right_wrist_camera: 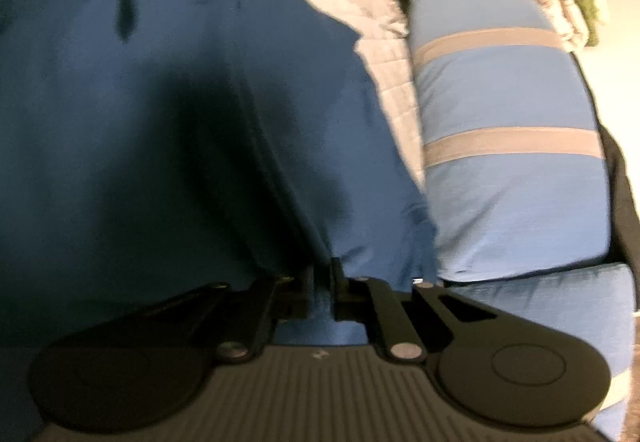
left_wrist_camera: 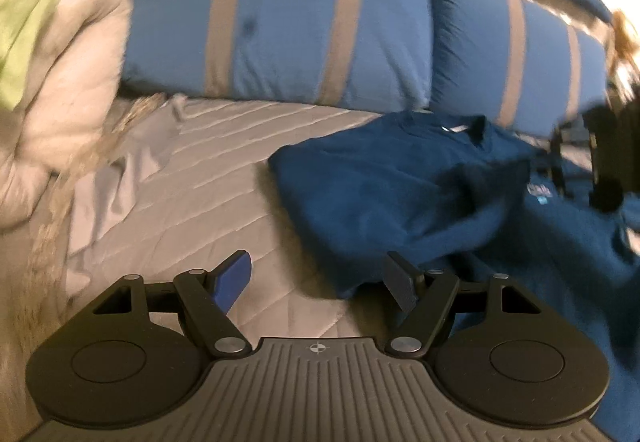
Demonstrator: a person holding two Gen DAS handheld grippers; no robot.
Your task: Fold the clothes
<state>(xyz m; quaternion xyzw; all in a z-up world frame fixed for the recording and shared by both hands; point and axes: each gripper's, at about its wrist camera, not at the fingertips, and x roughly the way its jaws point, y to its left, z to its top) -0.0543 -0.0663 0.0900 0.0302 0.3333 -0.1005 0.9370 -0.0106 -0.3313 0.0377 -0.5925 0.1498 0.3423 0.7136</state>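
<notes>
Navy shirt [left_wrist_camera: 400, 198] lies rumpled on grey quilted bedspread [left_wrist_camera: 224, 170] below striped blue pillows [left_wrist_camera: 280, 22], right edge blurred; right gripper [right_wrist_camera: 321, 292] pinches its fabric, contact shadowed; left gripper [left_wrist_camera: 320, 282] spread, holding nothing.

Left wrist view: rides behind the left hand-held gripper [left_wrist_camera: 316, 282], angled down over the bed [left_wrist_camera: 208, 178], facing the striped pillows [left_wrist_camera: 280, 22]; shirt [left_wrist_camera: 392, 198] at middle distance, right of centre. Right wrist view: behind the right hand-held gripper [right_wrist_camera: 320, 294], tilted down, very near the shirt [right_wrist_camera: 168, 102], which fills its left half. Shared: shirt, bed [right_wrist_camera: 384, 70], a striped pillow [right_wrist_camera: 504, 130].
</notes>
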